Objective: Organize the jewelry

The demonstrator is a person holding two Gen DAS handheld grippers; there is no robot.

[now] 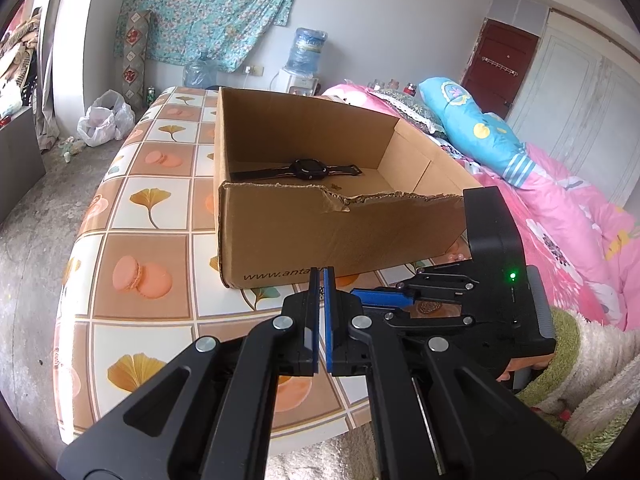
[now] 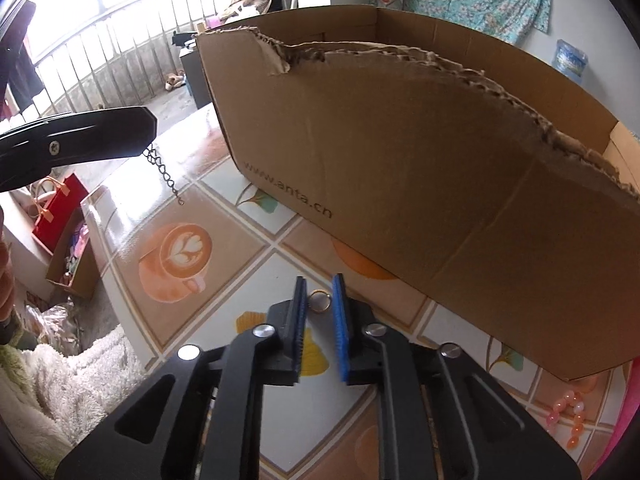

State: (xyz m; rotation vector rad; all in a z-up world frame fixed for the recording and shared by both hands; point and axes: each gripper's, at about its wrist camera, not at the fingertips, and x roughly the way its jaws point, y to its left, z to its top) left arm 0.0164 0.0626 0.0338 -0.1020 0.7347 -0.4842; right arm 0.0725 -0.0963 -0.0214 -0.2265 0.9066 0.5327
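The box point(image 1: 320, 236) fills the middle of the left view, open on top; its torn near wall dips lowest right of centre. The bare table point(image 1: 152, 208) runs along its left. Lower right, the right gripper point(image 1: 380, 300) blocks the way. In the right view, the box wall stands close above the fingers point(image 2: 298, 308).

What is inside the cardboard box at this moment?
In the left wrist view, a black wristwatch lies flat on the floor of the cardboard box, near its far wall. The torn front wall hides the near part of the floor, so anything there cannot be seen.
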